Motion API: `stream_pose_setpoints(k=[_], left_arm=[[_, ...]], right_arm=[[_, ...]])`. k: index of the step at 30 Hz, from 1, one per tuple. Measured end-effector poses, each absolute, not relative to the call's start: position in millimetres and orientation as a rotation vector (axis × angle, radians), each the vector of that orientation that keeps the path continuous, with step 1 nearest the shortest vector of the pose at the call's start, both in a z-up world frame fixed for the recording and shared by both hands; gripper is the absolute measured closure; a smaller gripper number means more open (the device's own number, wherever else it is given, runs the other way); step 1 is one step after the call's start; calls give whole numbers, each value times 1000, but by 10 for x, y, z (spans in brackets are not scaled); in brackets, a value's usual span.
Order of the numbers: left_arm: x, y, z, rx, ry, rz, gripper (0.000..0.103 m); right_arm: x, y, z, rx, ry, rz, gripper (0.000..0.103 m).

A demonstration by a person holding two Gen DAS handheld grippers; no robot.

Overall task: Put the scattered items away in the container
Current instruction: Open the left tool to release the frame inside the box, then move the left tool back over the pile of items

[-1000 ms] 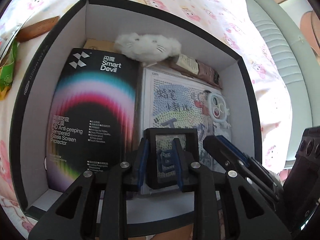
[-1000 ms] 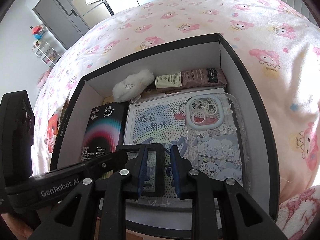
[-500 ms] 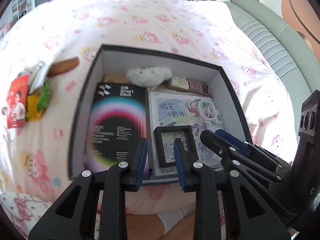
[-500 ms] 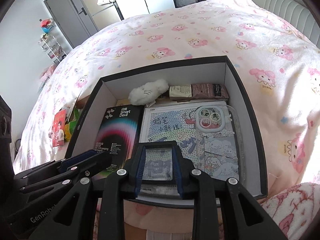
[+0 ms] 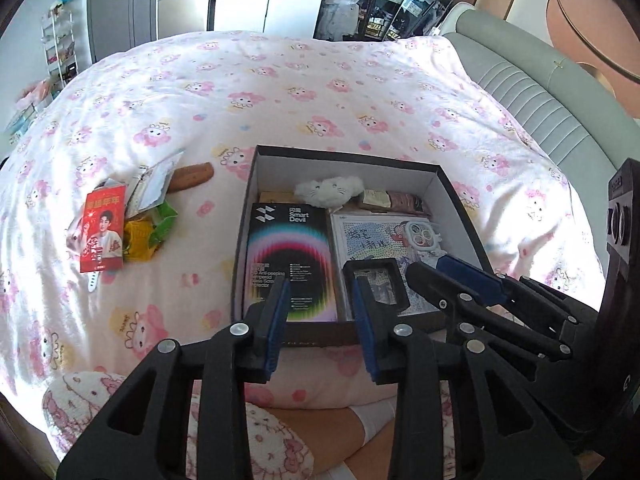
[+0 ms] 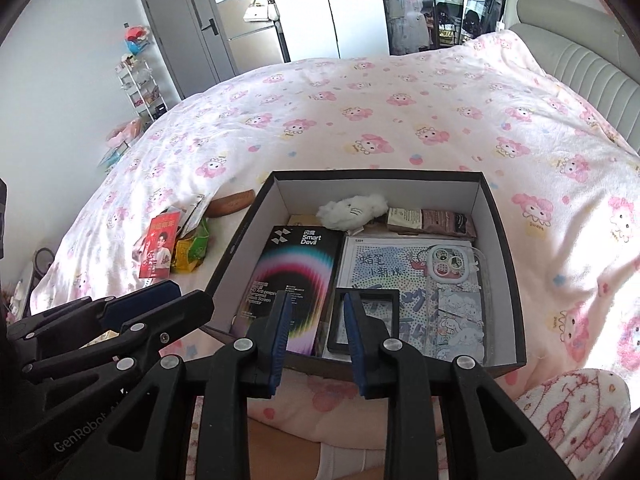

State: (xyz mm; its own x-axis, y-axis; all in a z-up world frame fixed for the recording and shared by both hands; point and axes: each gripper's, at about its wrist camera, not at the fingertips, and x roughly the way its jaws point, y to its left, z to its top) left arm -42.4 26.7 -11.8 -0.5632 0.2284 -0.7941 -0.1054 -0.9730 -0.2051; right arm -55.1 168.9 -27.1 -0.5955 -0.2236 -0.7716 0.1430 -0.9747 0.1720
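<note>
A black box (image 5: 460, 196) (image 6: 508, 248) sits on the bed. It holds a Smart Devil screen protector pack (image 5: 290, 256) (image 6: 296, 284), a white plush (image 5: 330, 190) (image 6: 354, 208), a printed sheet (image 5: 368, 240), a phone case (image 6: 454, 292), a brown packet (image 6: 432, 220) and a small black frame (image 5: 378, 284) (image 6: 366, 320). My left gripper (image 5: 320, 308) is open and empty above the box's near edge. My right gripper (image 6: 316, 320) is open and empty beside it. A red card (image 5: 102, 232) (image 6: 158, 246), green and yellow packets (image 5: 148, 228) (image 6: 192, 248) and a brown comb (image 5: 192, 176) (image 6: 232, 204) lie on the bed, left of the box.
The bed has a pink cartoon-print cover (image 5: 320, 92). A grey padded headboard (image 5: 532, 92) runs along the right. Grey cabinets (image 6: 200, 28) and a wire shelf (image 6: 140, 84) stand past the bed. The person's knees (image 5: 340, 432) are below the grippers.
Both grippers have pulled back and up from the box and opened wider. The small black frame, earlier between the left fingers, now lies in the box.
</note>
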Motion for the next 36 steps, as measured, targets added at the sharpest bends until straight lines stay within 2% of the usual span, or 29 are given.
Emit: stream_pose_setpoints(k=[2, 4, 14, 21, 36], left_arm=[[-359, 167, -123, -1356, -214, 2621, 58], [-279, 58, -130, -1358, -233, 2630, 56], [14, -350, -41, -1299, -297, 2726, 55], [118, -539, 5, -1266, -348, 2754, 52], [211, -905, -63, -1272, -444, 2806, 51]], right_arm=[[-527, 1630, -271, 1291, -127, -2624, 78], [-488, 1565, -288, 1292, -131, -2608, 78], [-219, 1160, -120, 1196, -68, -2571, 76], [-191, 1008, -44, 1162, -60, -2574, 69], [-181, 659, -42, 1148, -19, -2537, 68]])
